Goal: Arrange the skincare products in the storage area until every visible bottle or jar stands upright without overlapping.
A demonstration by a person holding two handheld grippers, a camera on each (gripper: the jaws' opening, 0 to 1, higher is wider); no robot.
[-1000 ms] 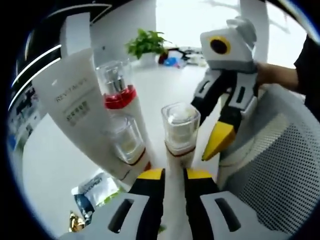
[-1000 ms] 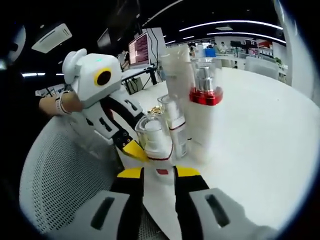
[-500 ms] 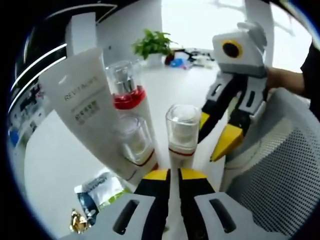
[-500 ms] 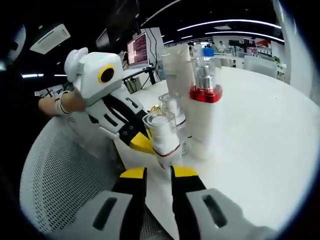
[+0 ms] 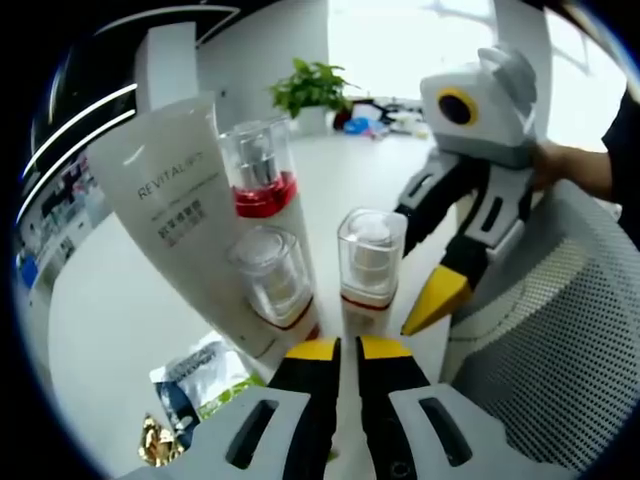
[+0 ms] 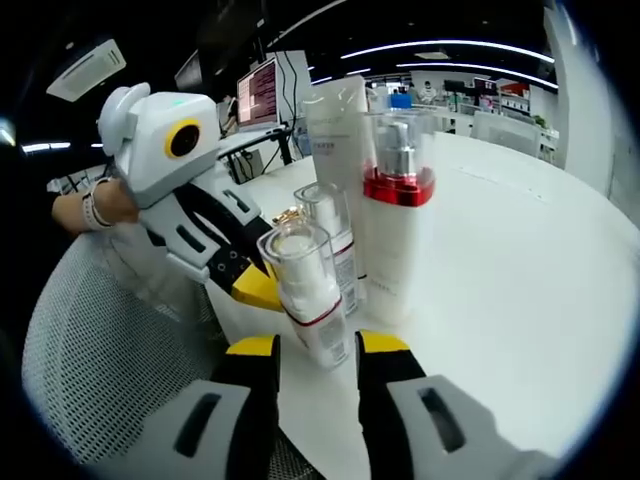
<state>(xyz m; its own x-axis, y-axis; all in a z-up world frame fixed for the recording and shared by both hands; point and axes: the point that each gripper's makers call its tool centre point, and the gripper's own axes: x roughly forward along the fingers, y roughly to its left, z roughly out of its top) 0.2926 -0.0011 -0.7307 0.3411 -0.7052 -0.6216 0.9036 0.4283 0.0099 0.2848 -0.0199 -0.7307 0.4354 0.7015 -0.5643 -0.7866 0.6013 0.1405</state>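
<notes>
A small white pump bottle (image 5: 370, 265) (image 6: 303, 285) with a clear cap and a red band stands upright on the white table. My right gripper (image 6: 320, 347) is open, its yellow tips on either side of the bottle's base and apart from it. In the left gripper view the right gripper (image 5: 440, 290) reaches in from the right beside that bottle. My left gripper (image 5: 347, 350) is shut with nothing in it, just short of the bottle. Behind stand a twin small bottle (image 5: 270, 275) (image 6: 325, 225), a tall red-collared pump bottle (image 5: 262, 185) (image 6: 397, 200) and a large white tube (image 5: 180, 220) (image 6: 335, 115).
A white mesh surface (image 5: 545, 340) (image 6: 90, 350) curves along one side of the bottles. Sachets (image 5: 195, 375) and a gold-wrapped item (image 5: 155, 440) lie by the tube. A person's hand (image 5: 565, 165) (image 6: 85, 205) holds each gripper. Open table (image 6: 520, 260) stretches beyond the bottles.
My right jaws have spread apart from the small bottle, which went from tilted to upright on the table. My left jaws have drawn together.
</notes>
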